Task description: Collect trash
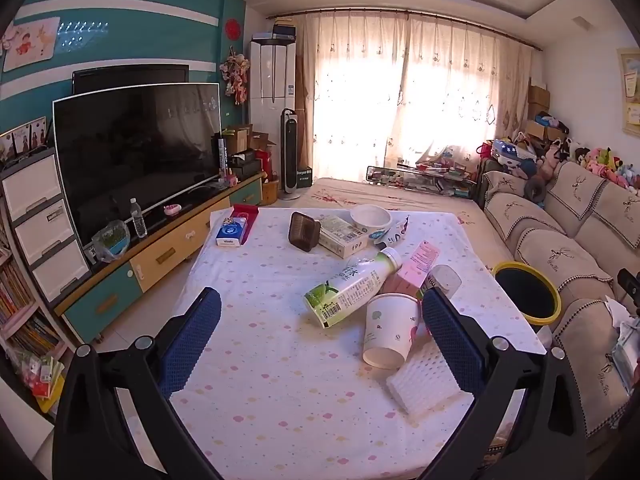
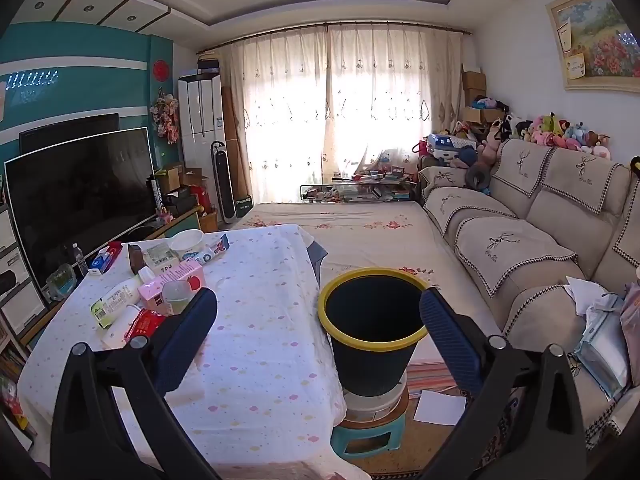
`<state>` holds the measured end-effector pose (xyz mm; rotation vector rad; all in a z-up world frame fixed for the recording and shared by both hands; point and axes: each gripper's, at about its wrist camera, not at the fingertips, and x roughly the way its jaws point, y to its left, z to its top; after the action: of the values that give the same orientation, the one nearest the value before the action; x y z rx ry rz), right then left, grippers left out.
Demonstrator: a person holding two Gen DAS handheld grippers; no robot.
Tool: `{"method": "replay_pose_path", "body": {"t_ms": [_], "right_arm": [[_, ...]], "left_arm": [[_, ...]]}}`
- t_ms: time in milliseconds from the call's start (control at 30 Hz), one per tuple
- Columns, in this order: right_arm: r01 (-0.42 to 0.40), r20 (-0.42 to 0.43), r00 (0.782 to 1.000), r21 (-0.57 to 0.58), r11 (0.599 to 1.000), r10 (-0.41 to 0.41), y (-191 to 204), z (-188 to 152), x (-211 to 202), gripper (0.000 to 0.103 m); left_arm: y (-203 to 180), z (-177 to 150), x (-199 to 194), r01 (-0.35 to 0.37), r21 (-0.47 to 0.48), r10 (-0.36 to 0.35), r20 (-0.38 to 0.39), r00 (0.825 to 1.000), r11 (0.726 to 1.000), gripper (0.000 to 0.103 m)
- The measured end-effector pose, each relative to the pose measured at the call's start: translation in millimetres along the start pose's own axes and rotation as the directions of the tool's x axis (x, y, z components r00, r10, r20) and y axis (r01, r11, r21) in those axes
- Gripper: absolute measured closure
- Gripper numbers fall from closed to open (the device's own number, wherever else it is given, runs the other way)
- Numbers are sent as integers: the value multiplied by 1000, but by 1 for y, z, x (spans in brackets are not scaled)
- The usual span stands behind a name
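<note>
Left wrist view: left gripper (image 1: 320, 334), jaws wide apart and empty, above the table (image 1: 280, 420) with its littered bottle (image 1: 352, 288) and paper cup (image 1: 388, 330); right gripper (image 2: 318, 338), likewise spread, faces the yellow-rimmed bin (image 2: 374, 350).

table (image 1: 248, 360), dotted cloth | on it: bottle (image 1: 348, 290), paper cup (image 1: 390, 330), cartons, bowl (image 1: 371, 218), foam sleeve (image 1: 424, 380)

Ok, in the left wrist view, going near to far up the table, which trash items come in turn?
White foam pad → paper cup lying on its side → white drink bottle with a green label → pink carton → brown container → white bowl.
</note>
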<state>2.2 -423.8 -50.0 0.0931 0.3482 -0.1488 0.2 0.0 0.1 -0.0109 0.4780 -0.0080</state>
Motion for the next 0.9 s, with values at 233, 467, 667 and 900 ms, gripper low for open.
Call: {"method": "replay_pose_path", "body": {"t_ms": [233, 467, 667, 900], "right_arm": [[-3, -12, 1000, 1, 1000, 3, 1, -2, 1, 6], [-6, -42, 999, 6, 1000, 7, 2, -4, 11, 6], [-9, -41, 999, 9, 1000, 9, 1, -4, 11, 6], [-8, -45, 999, 7, 1000, 9, 5, -6, 13, 6]], "left_arm": [[2, -1, -3, 10, -23, -10, 12, 1000, 1000, 4], [-3, -1, -5, 6, -12, -6, 8, 1000, 1000, 4], [0, -2, -1, 11, -22, -11, -2, 1000, 1000, 4], [-1, -3, 3, 17, -21, -17, -14, 1000, 1000, 4]]}}
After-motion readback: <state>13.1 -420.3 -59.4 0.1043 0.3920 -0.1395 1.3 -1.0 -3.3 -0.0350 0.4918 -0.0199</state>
